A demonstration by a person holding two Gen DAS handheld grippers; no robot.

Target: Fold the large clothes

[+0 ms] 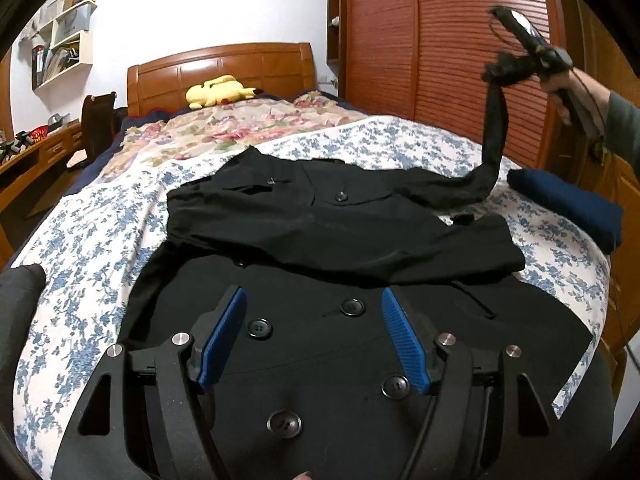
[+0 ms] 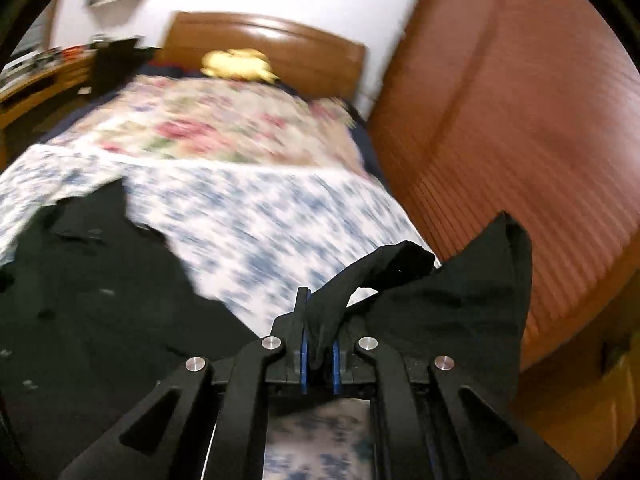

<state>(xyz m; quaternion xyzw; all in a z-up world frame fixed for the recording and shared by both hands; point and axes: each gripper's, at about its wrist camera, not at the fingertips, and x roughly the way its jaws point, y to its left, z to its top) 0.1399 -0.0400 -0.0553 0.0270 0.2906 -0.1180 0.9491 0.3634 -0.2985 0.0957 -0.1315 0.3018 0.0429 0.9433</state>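
Note:
A black double-breasted coat (image 1: pixel 320 240) lies spread on the bed, buttons up. My left gripper (image 1: pixel 314 312) is open and empty, hovering low over the coat's front near the buttons. My right gripper (image 2: pixel 320 320) is shut on the end of the coat's right sleeve (image 2: pixel 440 300). In the left wrist view the right gripper (image 1: pixel 516 60) holds that sleeve (image 1: pixel 494 140) lifted high above the bed's right side. The coat's body (image 2: pixel 100 300) lies at lower left in the blurred right wrist view.
The bed has a blue-flowered sheet (image 1: pixel 100 240) and a pink floral quilt (image 1: pixel 240 128). A folded navy garment (image 1: pixel 568 204) lies at the bed's right edge. A yellow plush toy (image 1: pixel 218 92) sits by the headboard. A wooden wardrobe (image 1: pixel 440 40) stands close on the right.

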